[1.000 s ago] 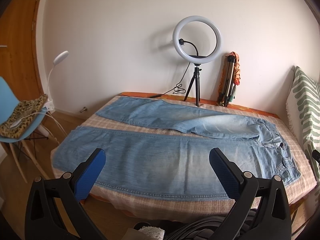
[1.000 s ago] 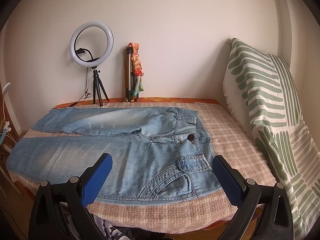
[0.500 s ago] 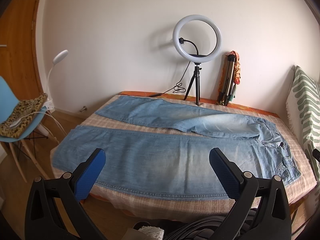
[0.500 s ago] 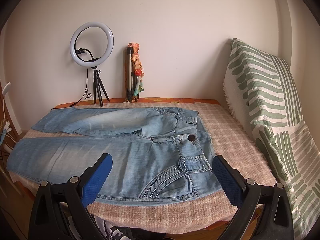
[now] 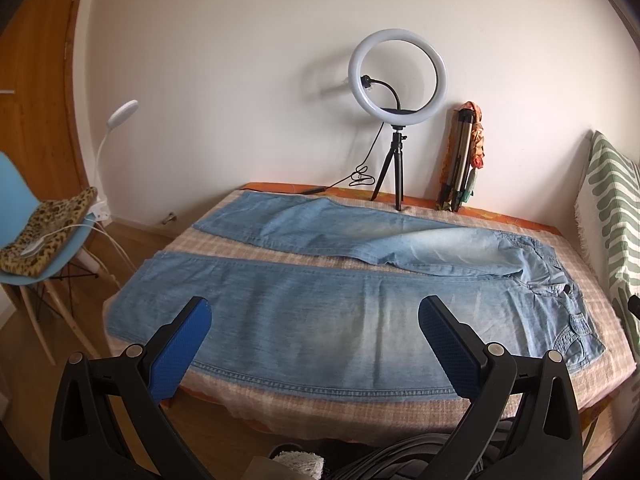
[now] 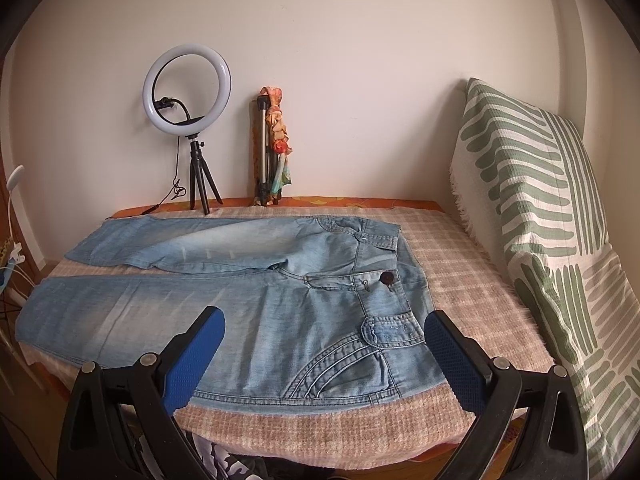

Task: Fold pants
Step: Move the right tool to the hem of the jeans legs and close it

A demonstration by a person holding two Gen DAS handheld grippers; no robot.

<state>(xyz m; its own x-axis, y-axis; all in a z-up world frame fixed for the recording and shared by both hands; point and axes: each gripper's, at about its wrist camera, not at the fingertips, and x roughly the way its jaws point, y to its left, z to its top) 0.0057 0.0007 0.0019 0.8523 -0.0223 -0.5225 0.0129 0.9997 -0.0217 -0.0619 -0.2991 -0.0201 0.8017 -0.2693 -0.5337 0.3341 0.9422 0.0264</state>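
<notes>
1. Left gripper [image 5: 314, 322]: jaws spread wide, holding nothing, hovering over the near leg of the jeans [image 5: 320, 320].
2. Right gripper [image 6: 324, 332]: jaws spread wide, empty, above the near hip pocket of the jeans [image 6: 256, 300].
3. Jeans: unfolded, lying flat on the checked blanket [image 6: 460, 280], legs apart, waistband toward the striped cushion [image 6: 540, 200].
4. Ring light [image 5: 397, 76] stands at the wall behind the far leg.

Both wrist views face the wall across the jeans [image 5: 344, 312]; left covers legs, right waistband.
</notes>
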